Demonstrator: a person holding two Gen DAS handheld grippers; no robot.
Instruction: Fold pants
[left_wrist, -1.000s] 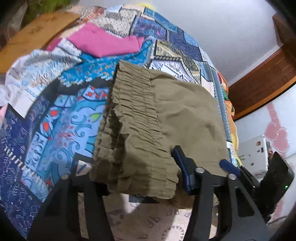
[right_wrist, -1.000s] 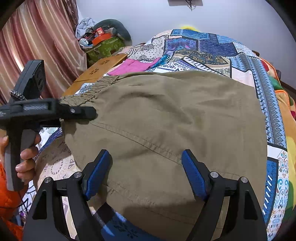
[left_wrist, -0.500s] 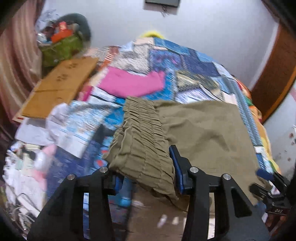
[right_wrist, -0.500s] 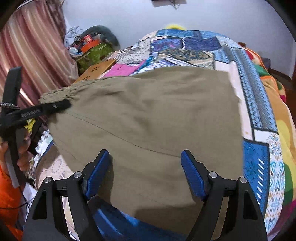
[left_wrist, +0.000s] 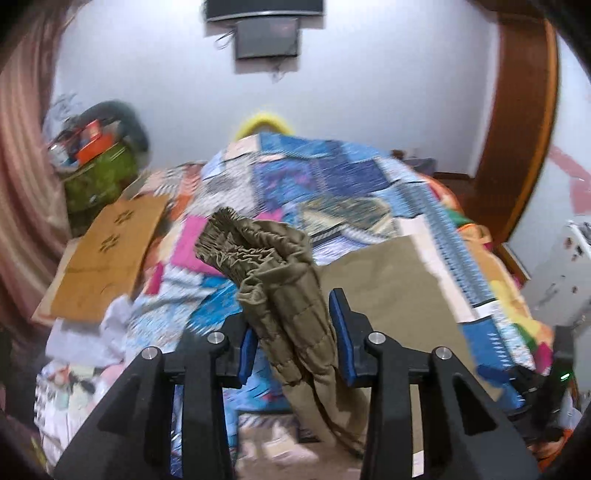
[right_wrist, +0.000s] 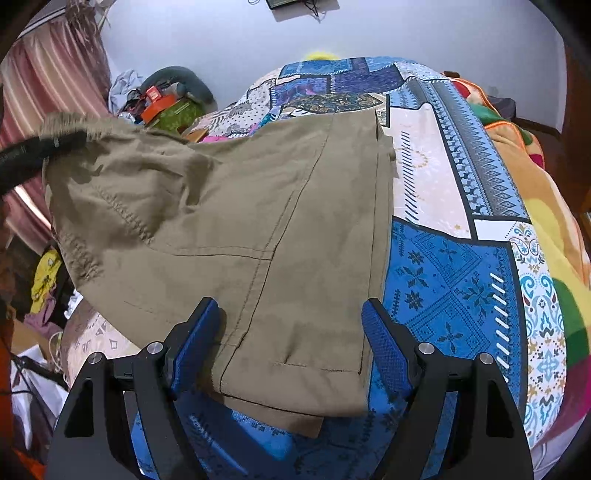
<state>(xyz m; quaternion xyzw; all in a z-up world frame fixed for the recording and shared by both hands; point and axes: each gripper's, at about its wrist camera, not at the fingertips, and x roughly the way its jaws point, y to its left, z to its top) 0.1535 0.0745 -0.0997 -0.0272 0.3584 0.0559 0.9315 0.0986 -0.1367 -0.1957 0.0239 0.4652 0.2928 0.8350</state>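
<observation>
Now the left hand-held gripper (left_wrist: 293, 334) pinches the gathered elastic waistband (left_wrist: 251, 251) of the olive pants (right_wrist: 258, 229), lifting that end above the patchwork bedspread (right_wrist: 454, 258). Meanwhile the right hand-held gripper (right_wrist: 291, 345) hovers wide apart over the pants' hem end, which lies flat on the bed, gripping nothing.

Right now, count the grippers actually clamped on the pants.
1. The left gripper is shut on the elastic waistband of the pants. The right gripper sits over the leg hem with its fingers wide open, clamping nothing.
</observation>
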